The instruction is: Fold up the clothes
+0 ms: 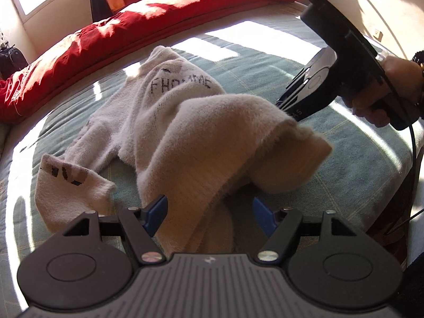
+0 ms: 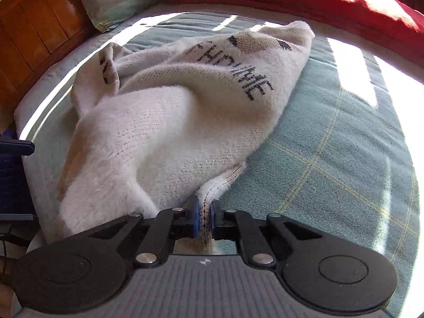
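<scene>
Fuzzy white sweater (image 2: 169,122) lies crumpled on the bed (image 2: 331,159); only the right view shows right gripper (image 2: 204,218) clamped on its hem; left gripper (image 1: 209,216) gapes around a fold; bare bed rightward.

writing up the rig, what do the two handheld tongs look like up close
Both tongs, left and right, have black linkage arms with silver pivot bolts, blue pads, round black side discs and a ribbed grey base. The right one has a black pistol-grip body trailing a black cable. A dark beaded bracelet is worn.
</scene>
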